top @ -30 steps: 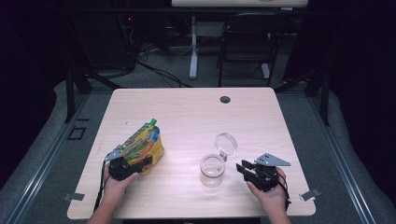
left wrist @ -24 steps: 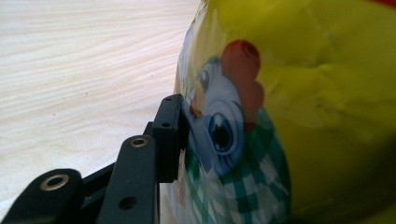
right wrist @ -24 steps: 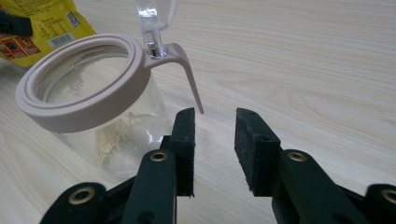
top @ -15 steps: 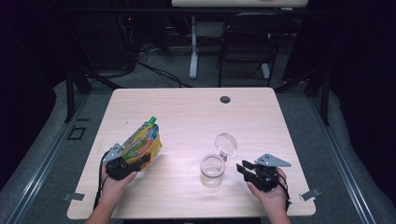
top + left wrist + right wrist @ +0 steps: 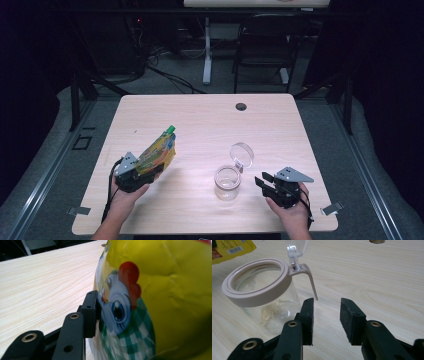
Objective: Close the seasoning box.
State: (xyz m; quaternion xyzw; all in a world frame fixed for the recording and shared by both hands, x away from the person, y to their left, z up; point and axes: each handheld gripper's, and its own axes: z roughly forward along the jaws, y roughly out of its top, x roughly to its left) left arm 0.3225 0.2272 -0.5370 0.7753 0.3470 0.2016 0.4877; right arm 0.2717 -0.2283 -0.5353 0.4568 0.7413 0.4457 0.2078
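Observation:
A yellow refill pouch (image 5: 158, 151) with a green cap and a printed chicken (image 5: 150, 302) is lifted off the table at the left, tilted, cap pointing up and away. My left gripper (image 5: 145, 175) is shut on its lower end; one black pad (image 5: 91, 312) presses on its side. A clear glass jar (image 5: 227, 182) with a beige rim (image 5: 254, 282) and its clear lid flipped up stands at centre. It holds a little pale powder. My right gripper (image 5: 264, 181) sits just right of the jar; its jaws have just been opening, and nothing is between its fingertips (image 5: 327, 316).
The light wooden table (image 5: 210, 125) has a round cable hole (image 5: 241, 106) near its far edge. A chair and desk legs stand on the dark floor beyond. The jar's lever tab (image 5: 310, 280) sticks out toward my right gripper.
My left gripper has raised the pouch a little off the table. The right gripper's jaws stand wider apart; the jar has not moved.

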